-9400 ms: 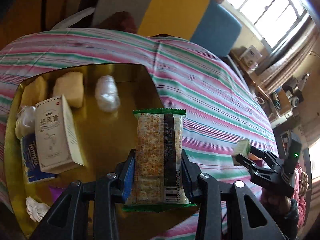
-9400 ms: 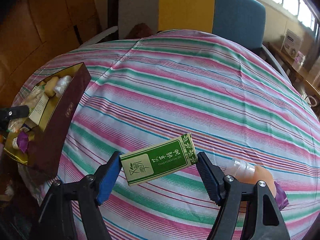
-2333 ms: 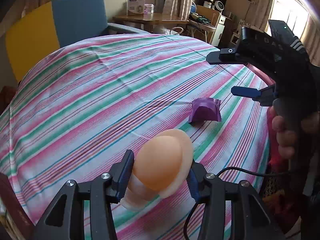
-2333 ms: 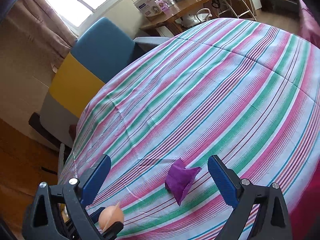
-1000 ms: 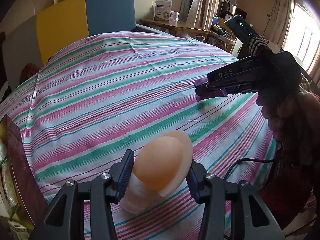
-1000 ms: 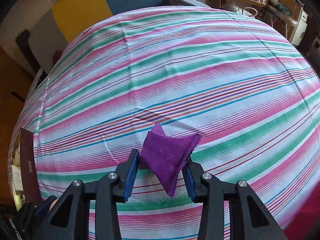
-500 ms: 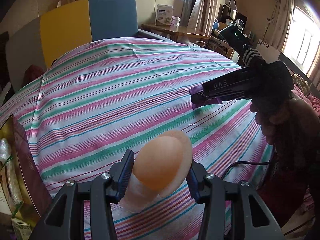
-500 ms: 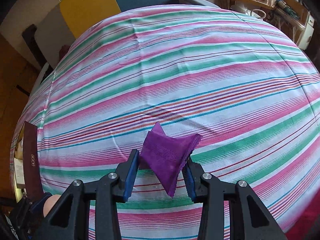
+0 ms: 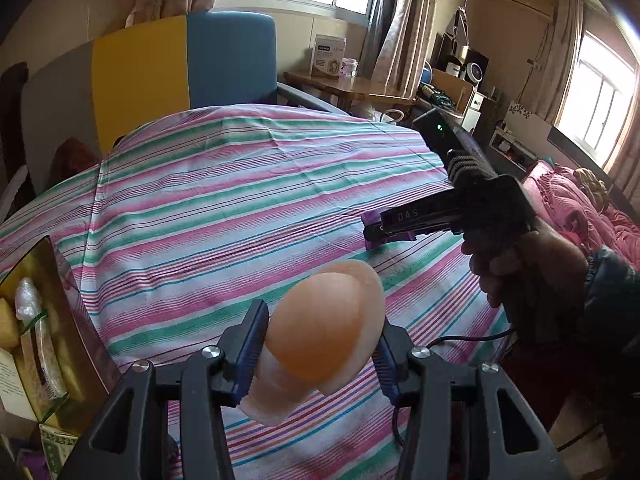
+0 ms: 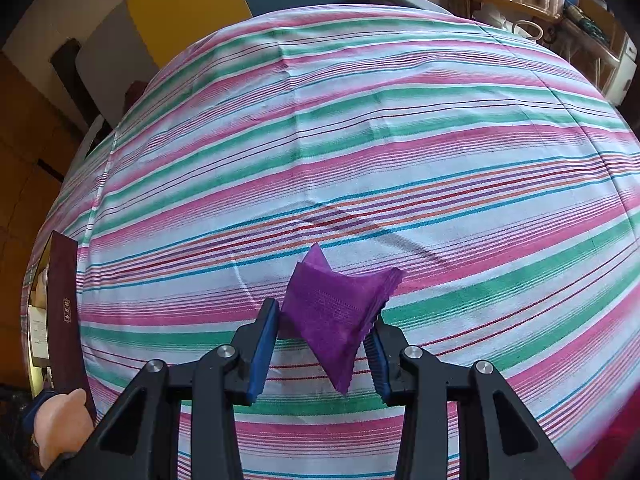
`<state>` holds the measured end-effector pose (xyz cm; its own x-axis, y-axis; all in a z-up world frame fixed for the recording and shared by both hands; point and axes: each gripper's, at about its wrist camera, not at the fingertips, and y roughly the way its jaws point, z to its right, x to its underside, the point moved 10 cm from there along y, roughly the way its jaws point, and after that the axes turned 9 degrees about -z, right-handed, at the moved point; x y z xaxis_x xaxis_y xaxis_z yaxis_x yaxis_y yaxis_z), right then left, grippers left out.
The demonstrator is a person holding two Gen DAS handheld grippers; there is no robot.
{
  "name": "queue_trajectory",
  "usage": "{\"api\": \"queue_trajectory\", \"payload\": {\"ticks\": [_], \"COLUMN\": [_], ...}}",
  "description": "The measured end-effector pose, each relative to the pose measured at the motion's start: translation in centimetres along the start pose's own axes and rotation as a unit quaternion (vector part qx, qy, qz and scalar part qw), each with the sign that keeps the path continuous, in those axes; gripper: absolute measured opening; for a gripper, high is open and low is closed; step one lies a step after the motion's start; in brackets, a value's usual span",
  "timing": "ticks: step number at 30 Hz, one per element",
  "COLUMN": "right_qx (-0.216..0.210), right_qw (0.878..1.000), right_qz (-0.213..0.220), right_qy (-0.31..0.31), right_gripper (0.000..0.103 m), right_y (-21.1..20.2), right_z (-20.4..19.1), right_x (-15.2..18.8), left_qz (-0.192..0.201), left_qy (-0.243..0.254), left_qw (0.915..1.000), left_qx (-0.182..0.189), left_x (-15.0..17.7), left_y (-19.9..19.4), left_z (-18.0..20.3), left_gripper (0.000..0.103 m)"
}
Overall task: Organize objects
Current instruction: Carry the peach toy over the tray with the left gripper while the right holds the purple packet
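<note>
My left gripper [image 9: 320, 346] is shut on a peach, egg-shaped bottle [image 9: 326, 320] with a pale clear cap, held above the striped tablecloth [image 9: 220, 200]. The right wrist view shows that bottle [image 10: 60, 428] at the bottom left corner. My right gripper [image 10: 322, 332] is shut on a crumpled purple packet [image 10: 334, 312] just above the cloth. In the left wrist view the right gripper [image 9: 374, 232] comes in from the right in a person's hand [image 9: 504, 264], with the purple packet [image 9: 370, 243] barely showing at its tips.
An open box [image 9: 76, 320] with a gold inside and maroon outer wall [image 10: 64, 312] sits at the table's left edge, holding several packets and cartons. A yellow and blue chair [image 9: 180, 64] stands behind the table. A pink bed [image 9: 568, 208] lies at the right.
My left gripper has risen with the peach bottle, and more of the gold box now shows at the left. The right gripper keeps still with the purple packet.
</note>
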<state>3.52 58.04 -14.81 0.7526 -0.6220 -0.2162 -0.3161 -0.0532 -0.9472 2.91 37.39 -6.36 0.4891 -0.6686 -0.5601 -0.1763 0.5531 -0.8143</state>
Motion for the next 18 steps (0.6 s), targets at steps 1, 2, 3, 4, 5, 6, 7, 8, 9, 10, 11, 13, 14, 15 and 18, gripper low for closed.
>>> {"api": "queue_trajectory", "payload": {"ticks": [1,2,3,4,5,6,7,8,9,10,11,13,14,15,18], "right_qx": [0.001,0.002,0.003,0.003,0.004,0.004,0.005,0.005,0.006,0.007,0.007,0.007,0.007,0.008,0.009], "right_qw": [1.000,1.000,1.000,1.000,1.000,1.000,1.000,1.000,1.000,1.000,1.000,1.000,1.000,1.000,1.000], "right_qz": [-0.001,-0.001,-0.002,-0.002,-0.002,-0.001,-0.001,0.000,0.001,0.001,0.002,0.004,0.005,0.005,0.008], "right_qy": [-0.001,-0.002,-0.002,-0.004,-0.005,-0.005,-0.006,-0.006,-0.007,-0.006,-0.006,-0.007,-0.008,-0.009,-0.010], "right_gripper": [0.042,0.042,0.042,0.042,0.042,0.042,0.042,0.042,0.042,0.042,0.042,0.042,0.042,0.042,0.042], "right_y": [-0.1,0.0,0.0,0.0,-0.1,-0.2,-0.1,-0.2,-0.2,-0.2,-0.1,-0.2,-0.2,-0.3,-0.5], "right_z": [0.1,0.1,0.1,0.0,0.0,0.0,0.0,0.0,0.0,0.0,-0.1,-0.1,-0.2,-0.2,-0.2], "right_x": [0.1,0.2,0.1,0.2,0.2,0.3,0.2,0.3,0.2,0.2,0.2,0.1,0.1,0.1,0.2], "left_qz": [0.005,0.012,0.018,0.024,0.030,0.039,0.046,0.054,0.062,0.068,0.072,0.076,0.075,0.072,0.053], "left_qy": [-0.003,-0.009,-0.017,-0.026,-0.036,-0.049,-0.064,-0.083,-0.103,-0.125,-0.146,-0.201,-0.221,-0.243,-0.297], "left_qw": [1.0000,0.9999,0.9996,0.9993,0.9988,0.9979,0.9967,0.9949,0.9925,0.9897,0.9867,0.9767,0.9724,0.9671,0.9532], "left_qx": [0.002,0.006,0.011,0.015,0.016,0.016,0.017,0.020,0.020,0.015,0.010,-0.003,-0.011,-0.023,-0.026], "left_x": [0.0,-0.1,-0.2,-0.2,-0.3,-0.3,-0.3,-0.2,0.0,0.2,0.6,2.0,2.8,3.8,6.2], "left_y": [-0.7,-1.7,-2.7,-3.7,-4.7,-5.9,-7.0,-8.1,-9.3,-10.3,-11.1,-12.5,-12.8,-13.1,-12.5], "left_z": [-0.2,-0.5,-0.9,-1.5,-2.1,-3.1,-4.2,-5.5,-7.2,-9.0,-10.7,-14.8,-16.7,-18.7,-22.7], "left_gripper": [0.049,0.049,0.049,0.049,0.049,0.049,0.049,0.049,0.049,0.049,0.049,0.049,0.049,0.049,0.049]}}
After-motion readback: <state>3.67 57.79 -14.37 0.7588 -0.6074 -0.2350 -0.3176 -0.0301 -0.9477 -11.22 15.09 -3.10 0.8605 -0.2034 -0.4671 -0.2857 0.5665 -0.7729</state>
